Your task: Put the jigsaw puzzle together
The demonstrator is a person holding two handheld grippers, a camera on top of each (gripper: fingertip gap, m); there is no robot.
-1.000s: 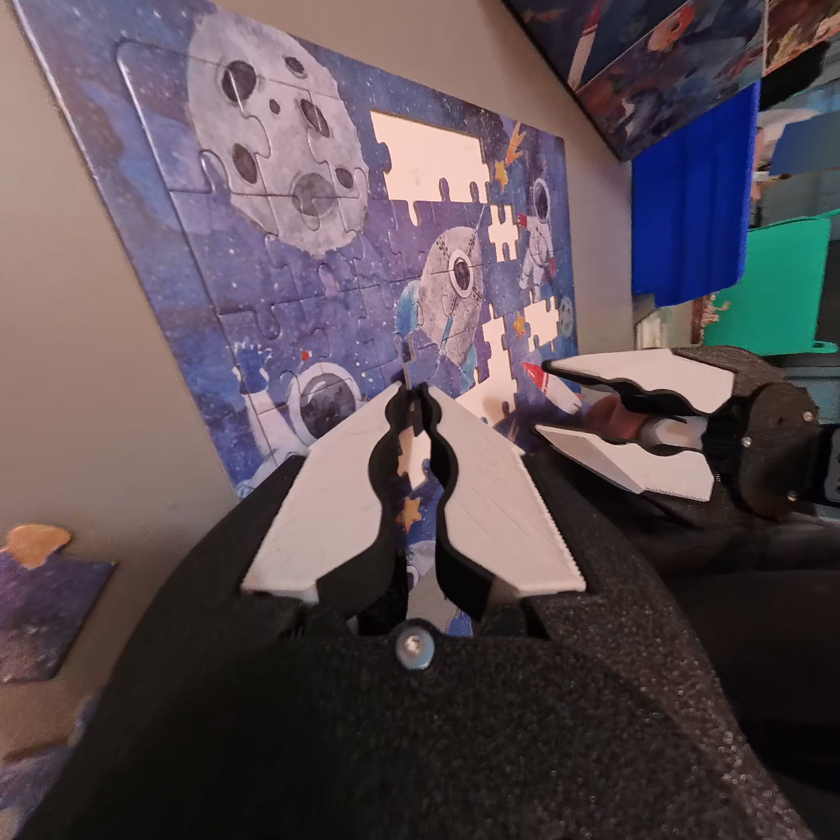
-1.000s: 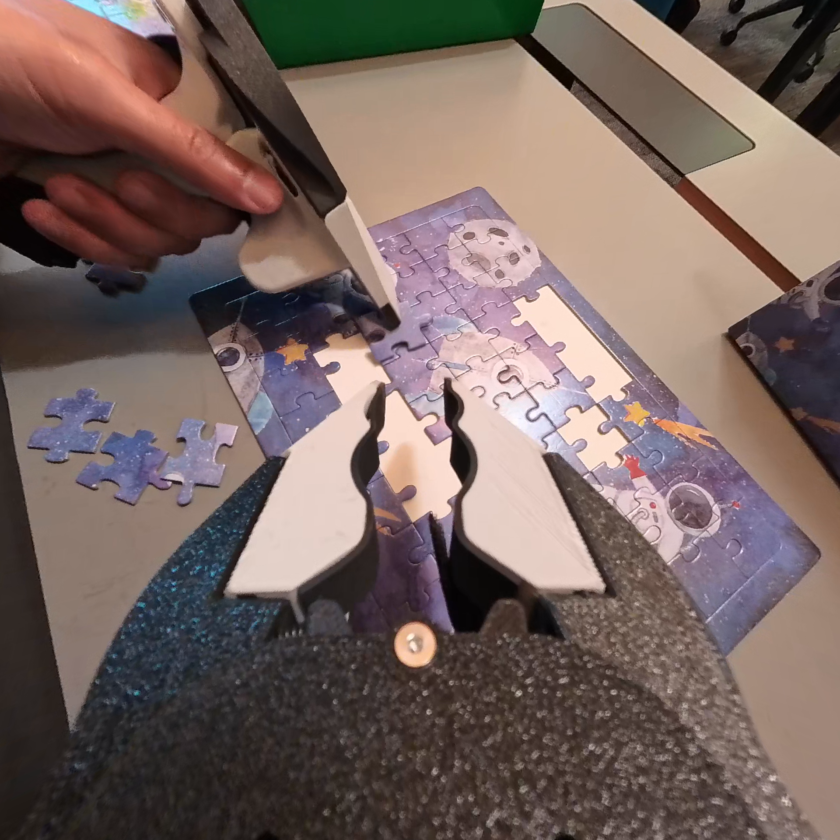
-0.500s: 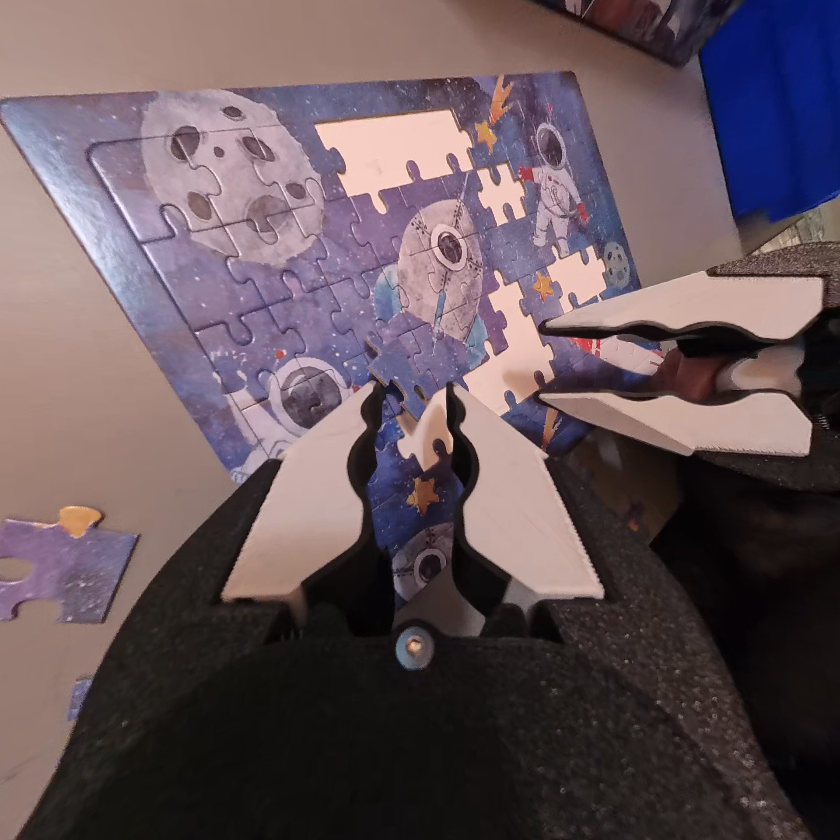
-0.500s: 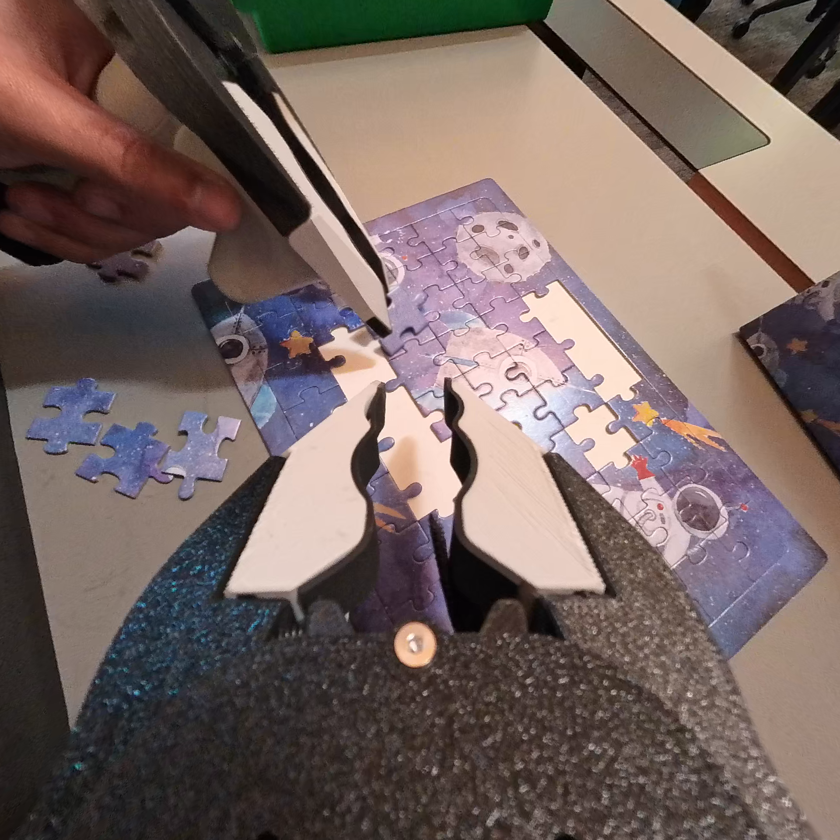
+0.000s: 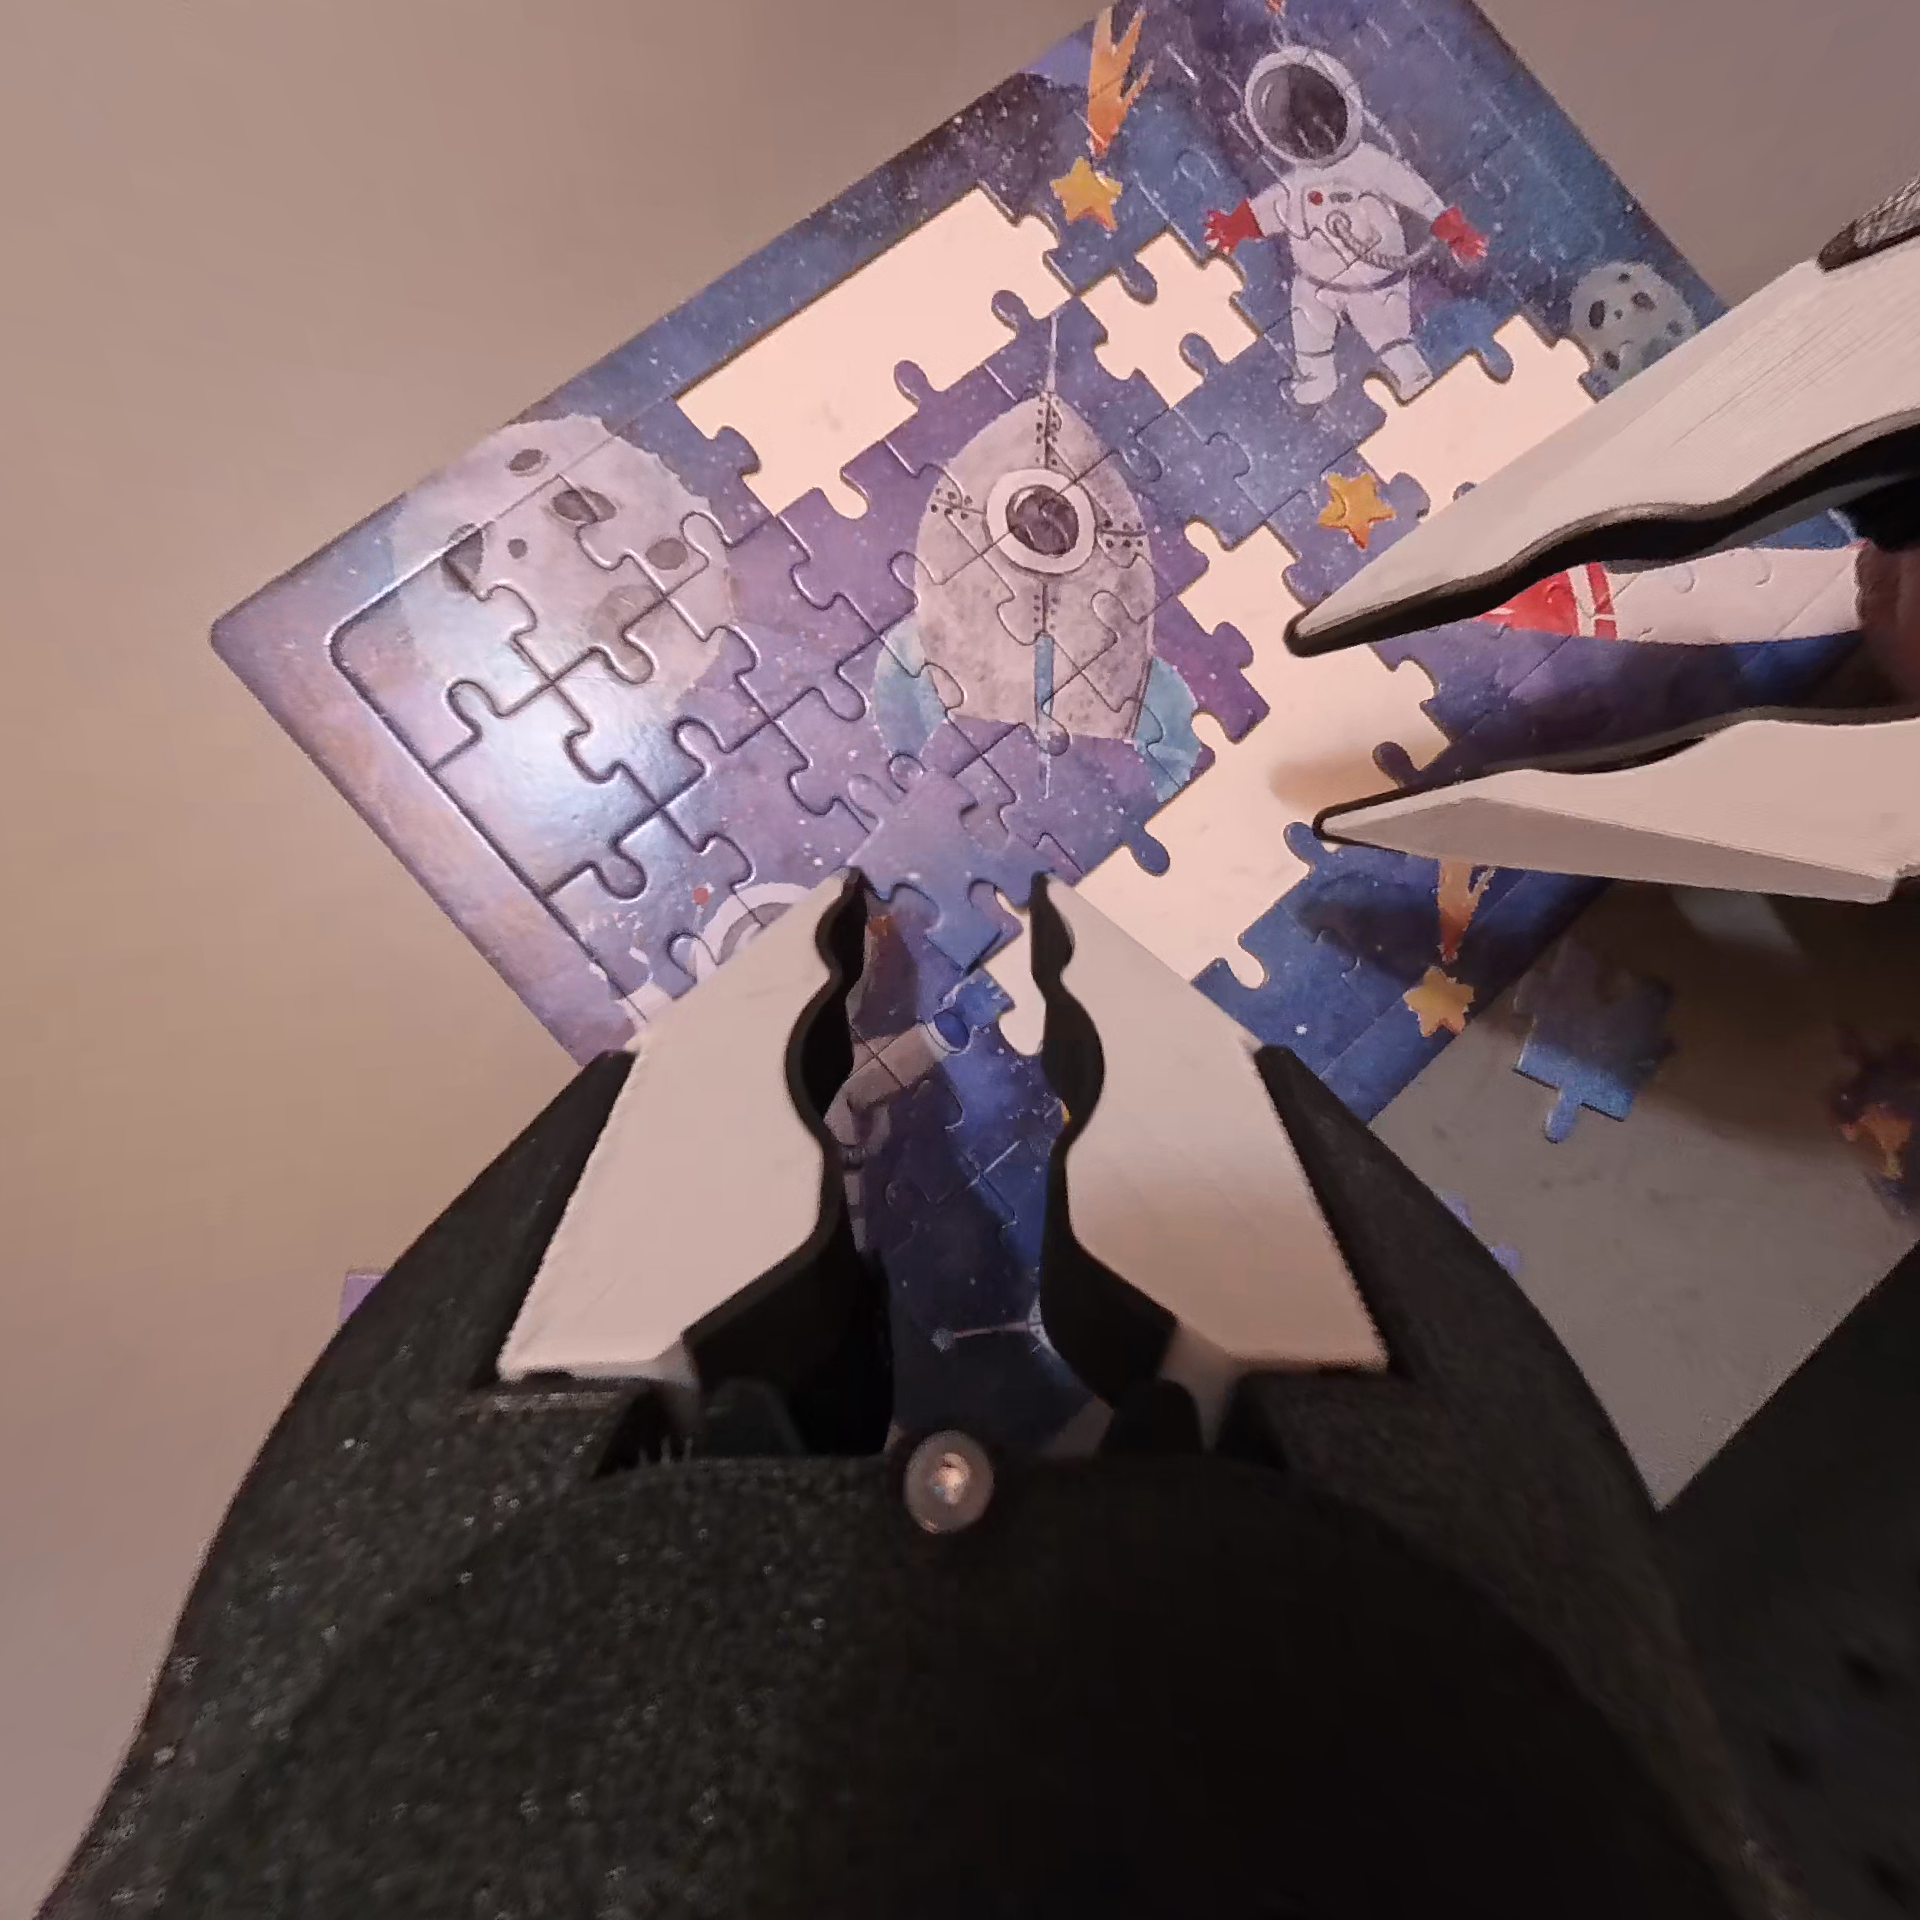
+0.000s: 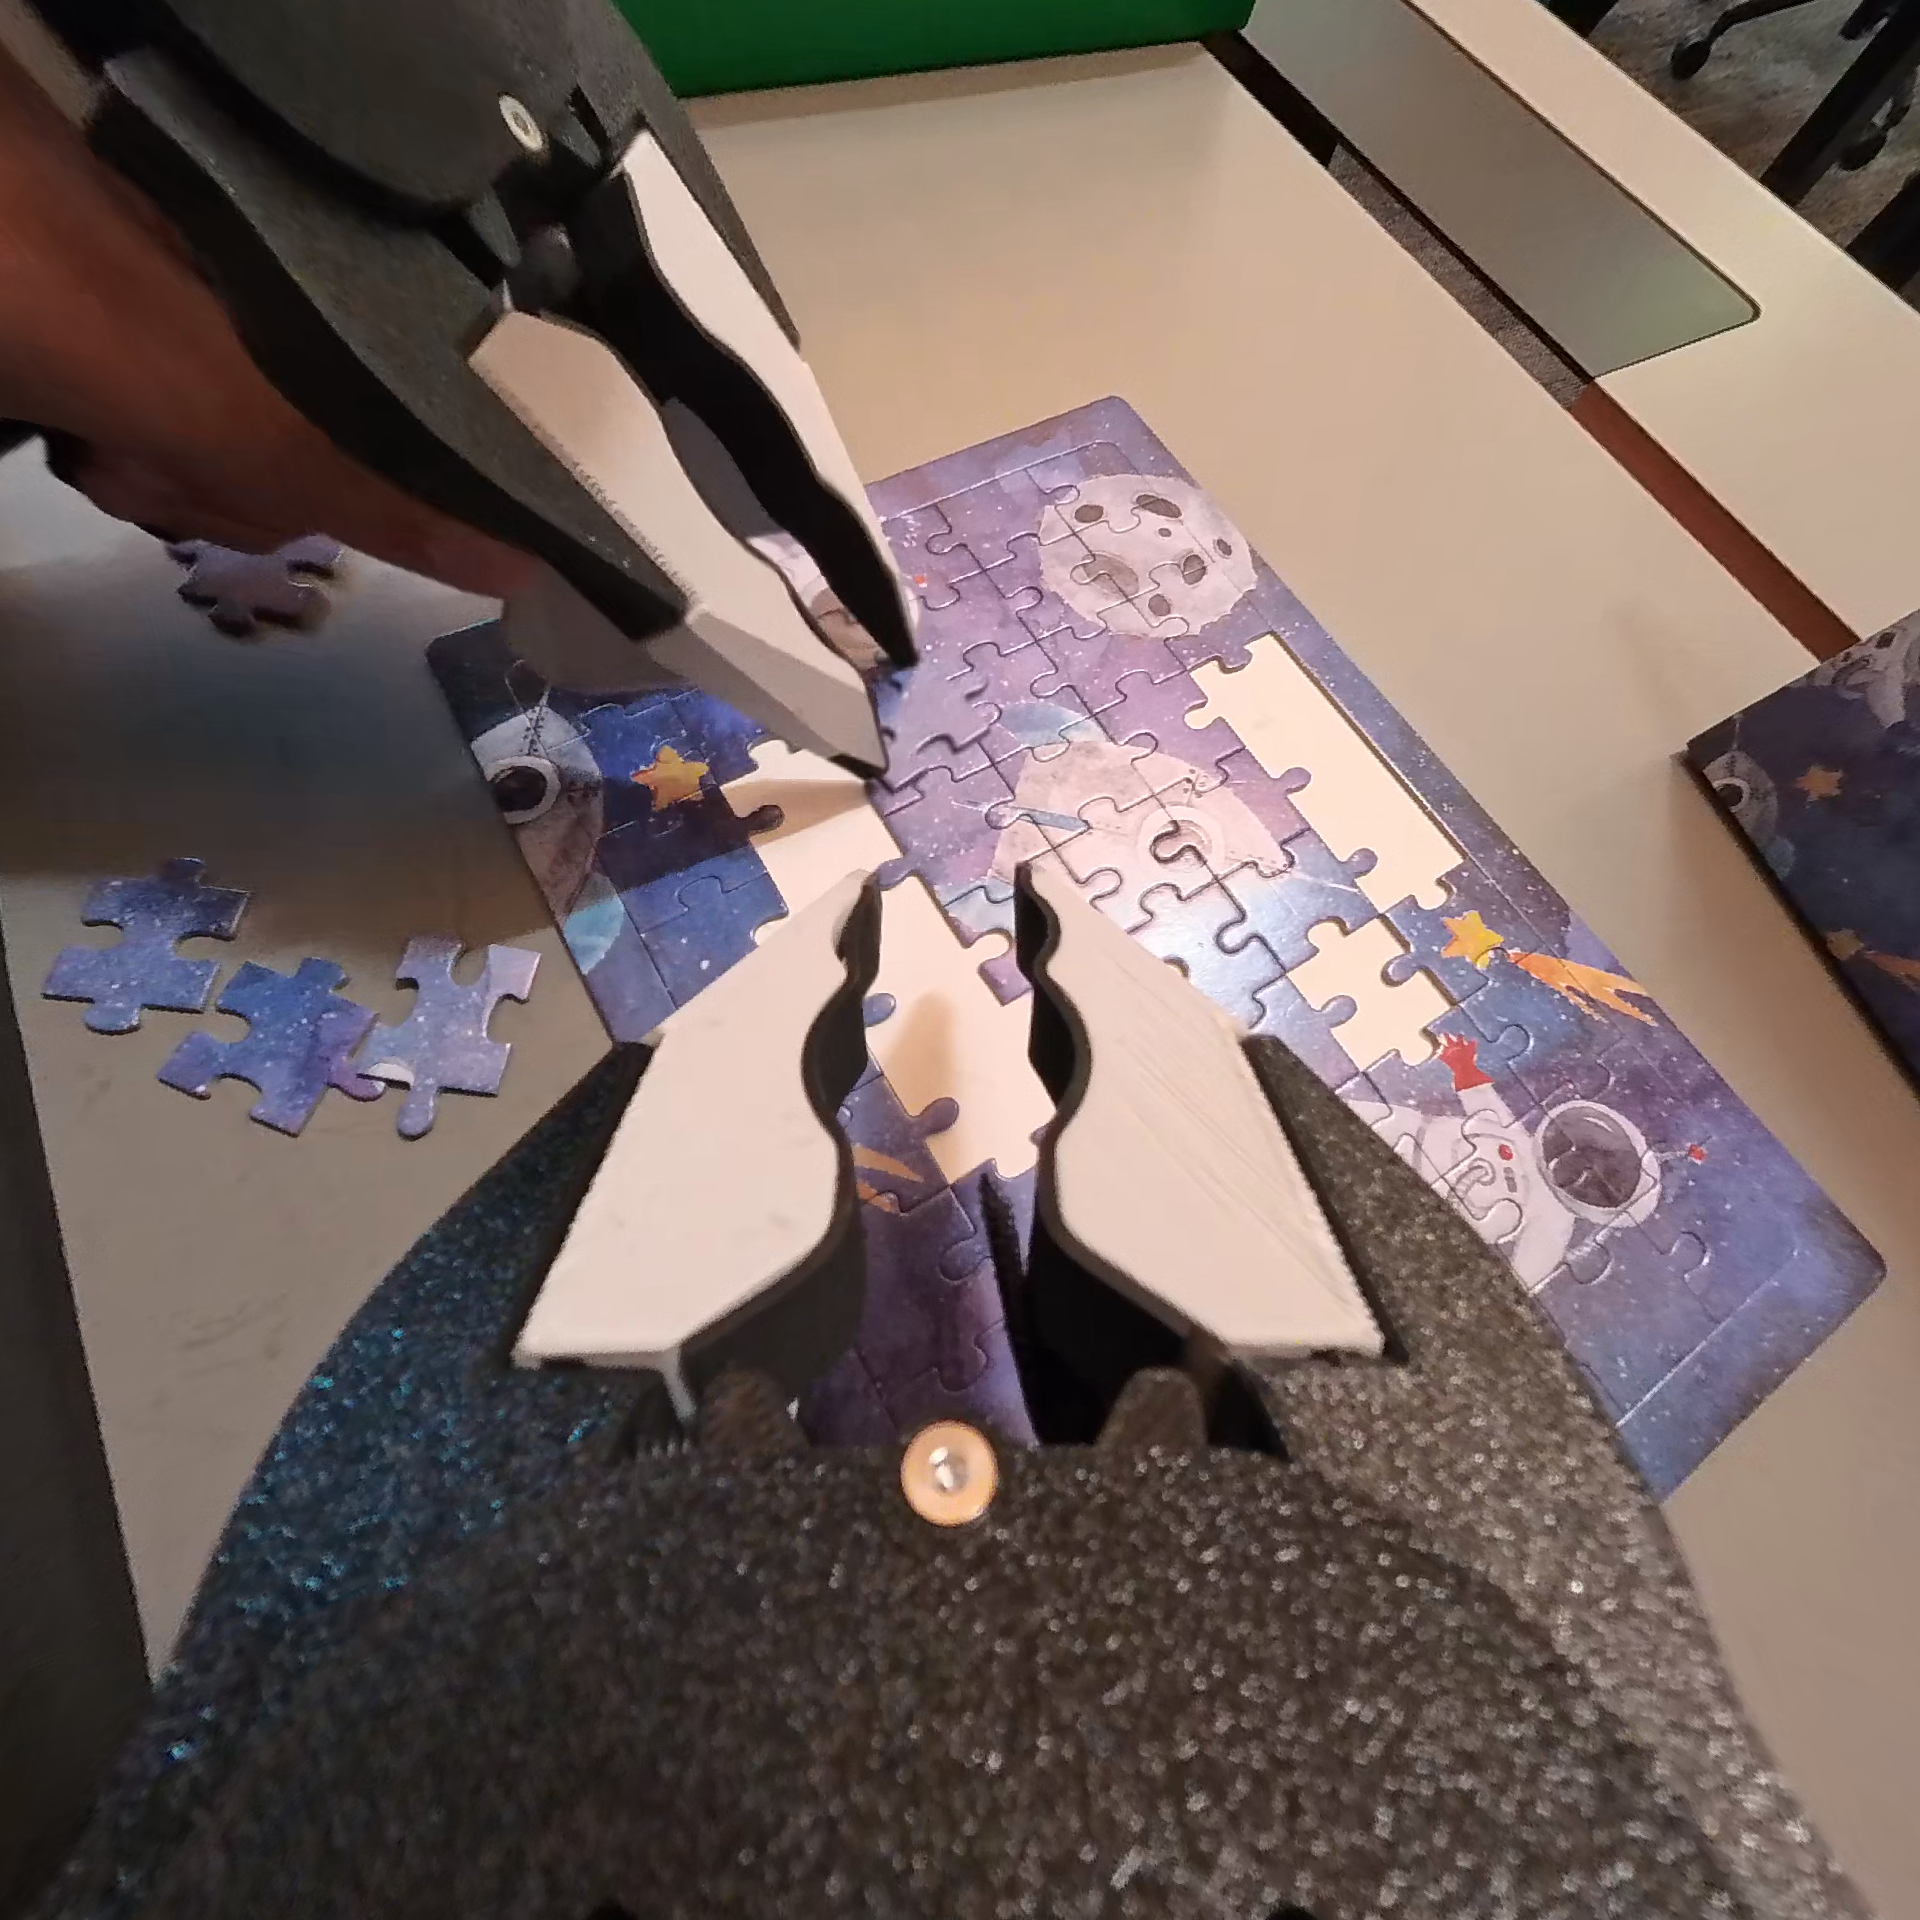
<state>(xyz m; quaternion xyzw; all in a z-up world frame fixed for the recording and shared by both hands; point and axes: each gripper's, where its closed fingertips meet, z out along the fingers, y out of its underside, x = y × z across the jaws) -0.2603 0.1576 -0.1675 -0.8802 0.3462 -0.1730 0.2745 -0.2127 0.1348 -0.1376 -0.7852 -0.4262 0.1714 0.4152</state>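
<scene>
Fingers of my left claw (image 5: 943,894) have parted since a second ago, leaving the purple piece (image 5: 951,847) flat in the puzzle (image 6: 1195,862) mid-table (image 6: 1039,291). My right claw (image 6: 945,883) hovers open and empty above the puzzle's near gap.

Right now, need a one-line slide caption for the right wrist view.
Left gripper lowers open jaws onto a purple piece on the space jigsaw; right gripper hovers open, loose pieces alongside.
</scene>
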